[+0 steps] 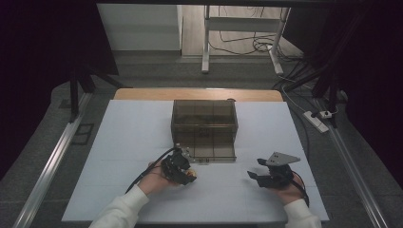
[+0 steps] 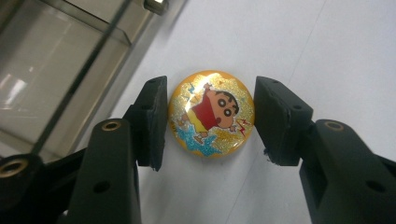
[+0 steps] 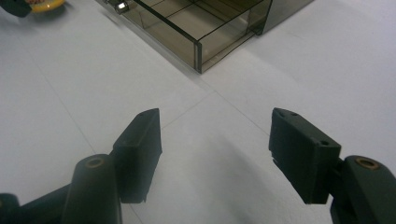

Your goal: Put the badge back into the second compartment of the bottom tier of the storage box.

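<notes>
A round yellow badge (image 2: 211, 113) with a cartoon boy on it lies flat on the white table. My left gripper (image 2: 211, 116) straddles it, with both black pads against its rim. From above, the badge (image 1: 191, 175) sits at the tip of the left gripper (image 1: 187, 174), just in front of the smoked plastic box (image 1: 204, 118). My right gripper (image 3: 215, 149) stands open over bare table with nothing between its jaws. In the high view the right gripper (image 1: 255, 169) is at the front right.
The box's drawer (image 1: 209, 151) is pulled out toward me, with a small metal knob (image 3: 121, 6) on its front. The drawer's clear wall (image 2: 46, 70) runs close to the left gripper. White table surface (image 1: 128, 137) stretches to both sides of the box.
</notes>
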Demonstrator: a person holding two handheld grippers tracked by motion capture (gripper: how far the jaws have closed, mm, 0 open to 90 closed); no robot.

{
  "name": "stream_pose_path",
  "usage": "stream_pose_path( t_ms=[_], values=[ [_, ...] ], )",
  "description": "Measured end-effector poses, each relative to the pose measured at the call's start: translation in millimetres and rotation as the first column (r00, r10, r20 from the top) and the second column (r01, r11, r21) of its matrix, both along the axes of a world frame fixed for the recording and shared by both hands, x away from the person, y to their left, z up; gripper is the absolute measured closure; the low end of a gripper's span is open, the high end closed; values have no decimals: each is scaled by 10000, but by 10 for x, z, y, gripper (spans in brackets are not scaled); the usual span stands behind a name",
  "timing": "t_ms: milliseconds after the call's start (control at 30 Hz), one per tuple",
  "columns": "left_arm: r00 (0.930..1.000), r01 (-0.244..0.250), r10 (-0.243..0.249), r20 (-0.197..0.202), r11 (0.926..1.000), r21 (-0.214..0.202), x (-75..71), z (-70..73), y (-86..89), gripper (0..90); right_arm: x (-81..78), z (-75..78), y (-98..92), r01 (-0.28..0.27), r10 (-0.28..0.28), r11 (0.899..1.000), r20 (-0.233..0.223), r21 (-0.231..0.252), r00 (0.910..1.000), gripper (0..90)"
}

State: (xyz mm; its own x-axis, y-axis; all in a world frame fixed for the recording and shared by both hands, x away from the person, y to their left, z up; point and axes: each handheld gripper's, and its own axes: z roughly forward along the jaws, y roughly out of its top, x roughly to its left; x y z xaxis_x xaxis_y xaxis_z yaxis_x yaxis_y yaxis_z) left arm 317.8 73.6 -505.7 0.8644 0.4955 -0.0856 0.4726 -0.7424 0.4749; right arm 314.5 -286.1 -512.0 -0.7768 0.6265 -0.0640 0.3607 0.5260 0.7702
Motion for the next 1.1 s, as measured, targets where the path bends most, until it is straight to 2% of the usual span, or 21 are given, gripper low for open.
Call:
stream_pose_path(
  t_ms=[467, 1100],
  values=[
    [9991, -367, 383, 201, 9963, -778, 4, 115, 122, 474, 0, 6, -10, 16, -16, 10000, 31, 44, 10000, 346],
    [9966, -620, 685, 459, 9896, -1302, 9, 198, 196, 473, 2, 4, -13, 10, -10, 10000, 40, 20, 10000, 346]
  ],
)
